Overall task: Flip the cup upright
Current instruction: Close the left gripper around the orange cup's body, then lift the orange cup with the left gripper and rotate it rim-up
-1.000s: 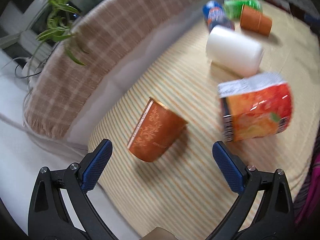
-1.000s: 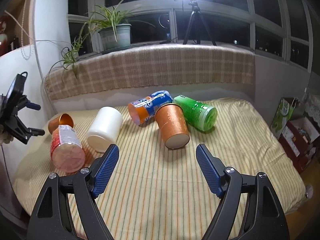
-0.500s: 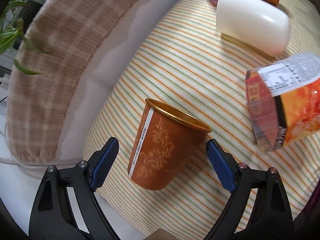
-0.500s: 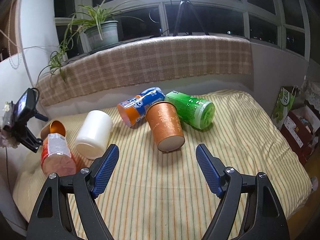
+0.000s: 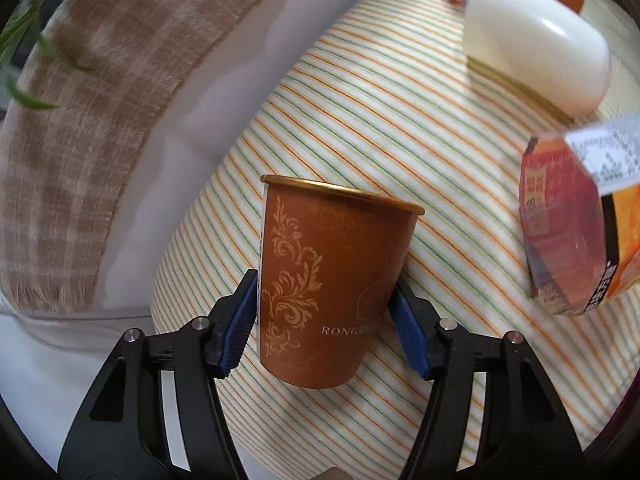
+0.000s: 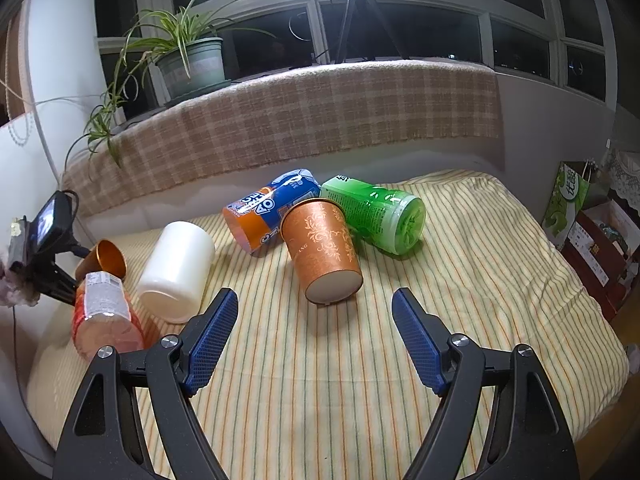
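The striped bedcover [image 5: 380,128] fills the left wrist view, and its edge drops away at 8 o'clock, close to the cup [image 5: 328,280], which lies on its side there with the gold rim toward 12 o'clock. The left gripper [image 5: 324,320] is clenched on the cup's lower body, so I judge the grasp finished; next comes a lift and a turn. Free room lies toward 12 o'clock; a red packet [image 5: 576,232] waits at 3 o'clock. The right gripper [image 6: 314,336] hangs released.
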The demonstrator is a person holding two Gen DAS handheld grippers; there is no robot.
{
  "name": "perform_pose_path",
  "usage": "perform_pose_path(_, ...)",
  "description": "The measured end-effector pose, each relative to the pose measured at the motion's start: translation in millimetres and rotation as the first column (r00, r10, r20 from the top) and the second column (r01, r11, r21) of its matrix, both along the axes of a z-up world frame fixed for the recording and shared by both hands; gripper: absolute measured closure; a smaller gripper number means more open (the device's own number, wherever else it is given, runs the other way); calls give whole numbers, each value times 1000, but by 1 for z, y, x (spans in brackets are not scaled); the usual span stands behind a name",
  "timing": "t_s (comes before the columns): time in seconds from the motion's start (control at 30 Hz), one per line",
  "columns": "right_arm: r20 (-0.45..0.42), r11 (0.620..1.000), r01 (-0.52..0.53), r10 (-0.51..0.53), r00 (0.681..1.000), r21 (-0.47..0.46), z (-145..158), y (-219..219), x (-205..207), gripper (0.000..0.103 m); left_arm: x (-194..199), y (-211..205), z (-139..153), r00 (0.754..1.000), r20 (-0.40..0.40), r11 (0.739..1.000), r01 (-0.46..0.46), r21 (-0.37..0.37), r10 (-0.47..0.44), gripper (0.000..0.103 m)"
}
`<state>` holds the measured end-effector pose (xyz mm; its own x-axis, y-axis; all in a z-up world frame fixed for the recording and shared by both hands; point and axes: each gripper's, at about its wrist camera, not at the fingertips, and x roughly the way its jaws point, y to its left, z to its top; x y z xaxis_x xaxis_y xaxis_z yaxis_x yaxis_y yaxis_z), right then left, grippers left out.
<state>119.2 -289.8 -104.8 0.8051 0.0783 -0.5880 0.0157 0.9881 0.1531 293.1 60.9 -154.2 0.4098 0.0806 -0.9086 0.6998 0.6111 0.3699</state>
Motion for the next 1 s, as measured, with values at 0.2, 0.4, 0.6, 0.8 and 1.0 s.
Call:
perform_pose_path(0.2, 6, 1000, 0, 0, 1000, 1, 2, -2, -5, 24, -8, 7, 8, 997, 18, 995, -76, -71, 77, 38)
perform_pose_path(0.4, 13, 1000, 0, 0, 1000, 4, 6, -7, -15, 24, -15, 21, 29, 985, 51, 979, -159, -129, 166, 38)
perform_pose_path(0.6, 27, 1000, -16, 15, 1000, 17, 10, -9, -25, 24, -39, 14, 72, 970, 94, 957, -199, -211, 222, 38)
perform_pose_path(0.8, 46, 999, -37, 36, 998, 33, 15, -13, -36, 24, -83, -22, 116, 964, 99, 927, -206, -315, 248, 38)
perform_pose_path(1.0, 64, 998, -40, 37, 997, 44, 18, -26, -50, 24, -123, -66, 135, 969, 38, 888, -206, -411, 243, 38)
